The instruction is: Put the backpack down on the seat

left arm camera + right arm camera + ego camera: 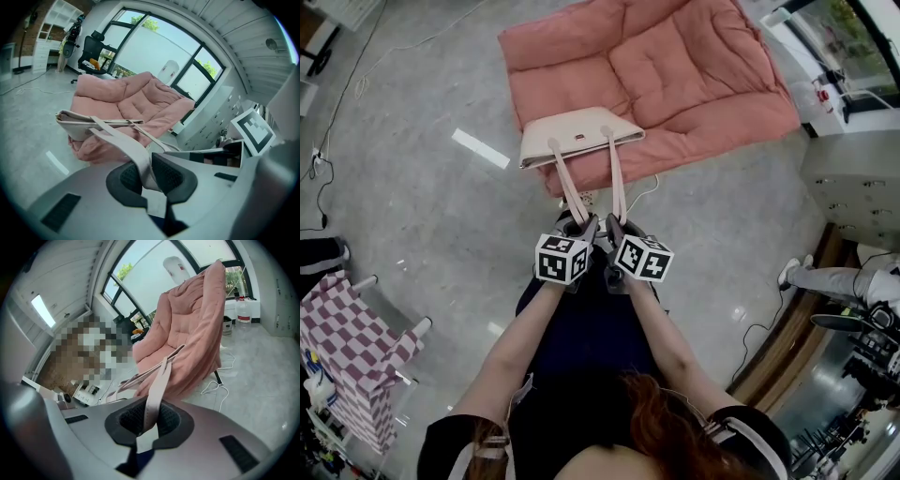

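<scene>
The backpack (577,136) is a flat cream bag with two long straps. It hangs from those straps at the front edge of the pink cushioned seat (675,66). My left gripper (581,226) is shut on the left strap (569,187), and my right gripper (615,228) is shut on the right strap (618,183). The left gripper view has the strap (126,145) pinched in my left gripper (146,174), with the bag (86,124) in front of the seat (136,98). In the right gripper view the other strap (158,385) runs from my right gripper (149,420) toward the seat (192,329).
A white cable (647,192) lies on the grey floor under the seat's front. A pink-and-white checked rack (352,361) stands at the left. White cabinets (853,187) line the right wall, with a person's leg (825,277) beside them. An office chair (91,51) stands by the windows.
</scene>
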Demonstrator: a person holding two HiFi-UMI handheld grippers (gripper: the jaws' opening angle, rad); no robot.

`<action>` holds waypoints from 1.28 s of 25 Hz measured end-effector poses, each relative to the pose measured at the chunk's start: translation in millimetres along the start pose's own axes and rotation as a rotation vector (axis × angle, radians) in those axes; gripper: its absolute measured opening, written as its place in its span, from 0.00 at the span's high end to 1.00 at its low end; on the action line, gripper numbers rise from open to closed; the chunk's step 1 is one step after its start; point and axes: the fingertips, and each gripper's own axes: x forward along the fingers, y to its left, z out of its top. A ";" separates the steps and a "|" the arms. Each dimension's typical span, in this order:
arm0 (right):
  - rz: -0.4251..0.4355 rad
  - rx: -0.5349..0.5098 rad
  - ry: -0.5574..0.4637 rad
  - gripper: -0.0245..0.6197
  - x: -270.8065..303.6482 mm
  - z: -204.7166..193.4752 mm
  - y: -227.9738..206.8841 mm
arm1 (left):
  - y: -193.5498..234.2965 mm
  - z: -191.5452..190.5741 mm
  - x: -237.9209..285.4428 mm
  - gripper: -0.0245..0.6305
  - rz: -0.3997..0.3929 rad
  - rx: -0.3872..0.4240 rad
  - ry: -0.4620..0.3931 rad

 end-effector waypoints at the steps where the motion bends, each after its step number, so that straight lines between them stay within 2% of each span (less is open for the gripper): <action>1: -0.010 -0.011 0.005 0.90 0.8 -3.4 -3.1 | 0.6 -5.1 2.1 0.91 0.007 -0.001 0.004; 7: -0.041 -0.043 0.006 0.90 4.3 -5.6 -10.1 | 3.3 -10.0 11.8 0.91 0.025 0.018 0.003; 12: -0.067 -0.039 -0.025 0.90 6.9 3.4 -14.0 | 8.8 -3.6 22.8 0.91 0.016 -0.040 0.002; 19: -0.050 0.040 -0.041 0.90 10.3 9.3 -15.9 | 15.1 0.3 26.4 0.91 0.039 -0.048 0.001; 22: -0.070 0.047 -0.056 0.89 11.3 12.6 -15.4 | 19.1 -2.1 27.1 0.87 0.054 -0.043 0.011; 25: -0.096 0.056 -0.076 0.89 12.0 17.1 -15.8 | 26.3 -5.8 27.7 0.77 0.080 -0.048 0.034; 27: -0.087 0.101 -0.091 0.82 12.9 21.0 -16.4 | 32.2 -8.1 27.6 0.71 0.095 -0.056 0.045; 29: -0.076 0.153 -0.104 0.67 12.9 26.7 -17.0 | 38.5 -9.5 26.0 0.67 0.113 -0.066 0.050; 32: -0.080 0.173 -0.115 0.59 12.2 34.0 -21.2 | 43.8 -11.4 24.7 0.61 0.134 -0.070 0.062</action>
